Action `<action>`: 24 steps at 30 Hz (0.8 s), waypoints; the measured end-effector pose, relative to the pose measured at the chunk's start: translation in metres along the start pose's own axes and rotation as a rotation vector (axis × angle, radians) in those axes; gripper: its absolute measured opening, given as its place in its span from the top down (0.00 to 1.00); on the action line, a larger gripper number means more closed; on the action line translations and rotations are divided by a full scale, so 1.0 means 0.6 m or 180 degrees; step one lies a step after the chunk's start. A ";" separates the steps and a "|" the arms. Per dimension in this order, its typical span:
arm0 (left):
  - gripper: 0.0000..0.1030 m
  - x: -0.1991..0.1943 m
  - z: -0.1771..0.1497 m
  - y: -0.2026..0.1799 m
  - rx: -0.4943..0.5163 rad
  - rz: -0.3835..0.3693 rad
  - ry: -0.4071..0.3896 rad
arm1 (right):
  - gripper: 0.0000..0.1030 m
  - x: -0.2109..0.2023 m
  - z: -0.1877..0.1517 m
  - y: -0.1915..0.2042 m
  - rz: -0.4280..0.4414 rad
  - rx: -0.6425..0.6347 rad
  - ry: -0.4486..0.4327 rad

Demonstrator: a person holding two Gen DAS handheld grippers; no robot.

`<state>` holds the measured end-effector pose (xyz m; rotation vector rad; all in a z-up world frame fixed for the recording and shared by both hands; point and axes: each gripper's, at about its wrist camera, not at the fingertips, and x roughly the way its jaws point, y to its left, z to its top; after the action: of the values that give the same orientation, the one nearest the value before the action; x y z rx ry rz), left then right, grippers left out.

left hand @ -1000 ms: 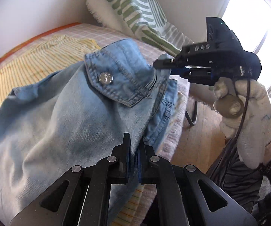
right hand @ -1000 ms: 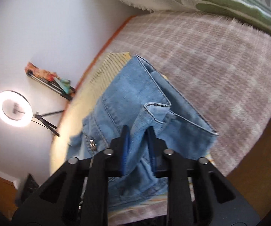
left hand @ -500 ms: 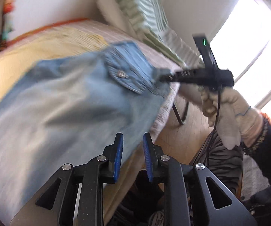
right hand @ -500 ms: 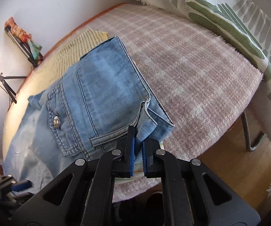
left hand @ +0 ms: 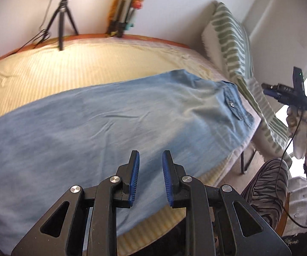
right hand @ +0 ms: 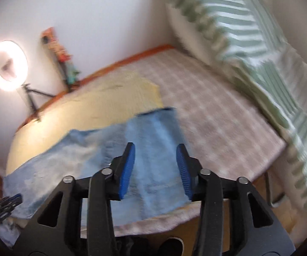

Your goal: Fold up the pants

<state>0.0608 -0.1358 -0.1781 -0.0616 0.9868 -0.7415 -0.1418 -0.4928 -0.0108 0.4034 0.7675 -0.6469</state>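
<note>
in the left wrist view, the pants (left hand: 115, 123) are seen spread flat across the yellow striped sheet (left hand: 46, 72) on the bed, the waist end with its buttoned pocket flap (left hand: 233, 104) lying toward the striped cushion (left hand: 232, 42). the left gripper (left hand: 150, 178) is held above the near edge of the denim, its blue pads narrowly parted with nothing pinched between them. a tripod (left hand: 62, 10) is seen at the far side of the bed. the right gripper (left hand: 269, 90) is seen off the bed, gripped by a gloved hand (left hand: 302, 132).

in the right wrist view, which is blurred, the right gripper (right hand: 155, 170) is seen with its jaws having just been opening, nothing between them, the pants (right hand: 149, 160) lying below. a ring light (right hand: 7, 65) is seen by the wall, and the pink checked blanket (right hand: 217, 123) beside the denim.
</note>
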 end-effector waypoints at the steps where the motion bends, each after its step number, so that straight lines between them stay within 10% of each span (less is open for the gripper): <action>1: 0.81 0.001 -0.006 0.007 -0.0037 0.0056 -0.0007 | 0.51 0.011 0.011 0.024 0.0151 -0.0153 0.0008; 13: 0.81 -0.036 -0.073 0.090 -0.0437 0.0593 -0.0131 | 0.44 0.246 0.055 0.219 0.0625 -0.1475 0.0755; 24: 0.80 -0.065 -0.106 0.152 -0.0812 0.1021 -0.0206 | 0.44 0.392 0.052 0.223 0.1063 -0.1462 0.1274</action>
<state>0.0480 -0.0262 -0.2197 -0.1444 0.9958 -0.3161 0.0910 -0.5026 -0.1514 0.2289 1.1666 -0.0622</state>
